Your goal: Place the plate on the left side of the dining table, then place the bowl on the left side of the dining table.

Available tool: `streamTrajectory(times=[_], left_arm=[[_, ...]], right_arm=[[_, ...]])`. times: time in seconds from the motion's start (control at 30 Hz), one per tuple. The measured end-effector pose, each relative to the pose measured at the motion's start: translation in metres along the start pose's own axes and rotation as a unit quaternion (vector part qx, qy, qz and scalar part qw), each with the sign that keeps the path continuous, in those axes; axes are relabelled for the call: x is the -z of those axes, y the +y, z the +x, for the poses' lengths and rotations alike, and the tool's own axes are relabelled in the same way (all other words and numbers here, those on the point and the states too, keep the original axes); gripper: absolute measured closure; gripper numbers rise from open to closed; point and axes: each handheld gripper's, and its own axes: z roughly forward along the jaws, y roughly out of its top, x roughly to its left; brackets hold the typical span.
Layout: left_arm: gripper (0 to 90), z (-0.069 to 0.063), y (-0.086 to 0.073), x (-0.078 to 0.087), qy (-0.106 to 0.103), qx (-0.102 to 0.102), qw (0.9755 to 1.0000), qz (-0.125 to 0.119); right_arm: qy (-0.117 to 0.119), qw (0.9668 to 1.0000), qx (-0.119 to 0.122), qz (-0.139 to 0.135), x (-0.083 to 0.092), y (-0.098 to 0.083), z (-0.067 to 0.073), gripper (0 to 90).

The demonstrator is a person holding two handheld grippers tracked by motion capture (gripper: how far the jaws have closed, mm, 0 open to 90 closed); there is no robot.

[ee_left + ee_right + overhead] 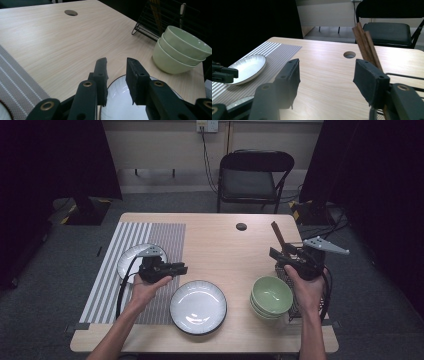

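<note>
Currently, your table-setting stands as follows.

Item: left gripper (181,268). Its jaws stand a little apart with nothing between them. It hovers over the right edge of the striped mat (107,270), pointing at the large plate (198,307).

Item: right gripper (276,255). Its jaws stand wide apart and hold nothing. It hangs over the black wire rack (287,276) at the right side of the table (220,240), beside the brown chopsticks (277,236).

Item: small plate (131,259). It lies on the mat, so that part looks done.

Item: large plate. It sits on bare wood near the front edge, just off the mat; you probably have yet to move it.

Item: green bowls (271,296). They are stacked in three beside the rack, untouched.

Views: the left gripper view gives you the stack of bowls (180,50) from the side, enough to count them, and the plate rim (117,78) right under the jaws. The right gripper view gives you the chopsticks (365,47) standing upright behind the right jaw, and the small plate (247,67) on the mat farther off.
</note>
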Motion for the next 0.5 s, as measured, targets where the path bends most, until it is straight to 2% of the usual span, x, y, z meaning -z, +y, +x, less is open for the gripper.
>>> streamTrajectory(times=[0.13,0.3,0.4,0.5], left_arm=[[70.3,-0.009,0.002,-0.01,-0.012,-0.005,0.9999,0.0],[69.6,-0.018,0.005,-0.025,-0.026,-0.011,0.9996,0.008],[69.4,-0.025,0.007,-0.036,-0.039,-0.009,0.9992,0.006],[69.1,-0.034,0.009,-0.046,-0.047,-0.021,0.9986,0.011]], right_arm=[[-0.005,0.9999,0.011,0.009,0.005,0.001,-0.004,36.5],[0.0,0.9998,0.01,0.018,0.007,0.001,-0.006,34.9],[0.003,0.9999,0.008,0.012,0.007,0.001,-0.007,35.1],[0.0,0.9999,0.007,0.013,0.004,-0.001,-0.006,35.5]])
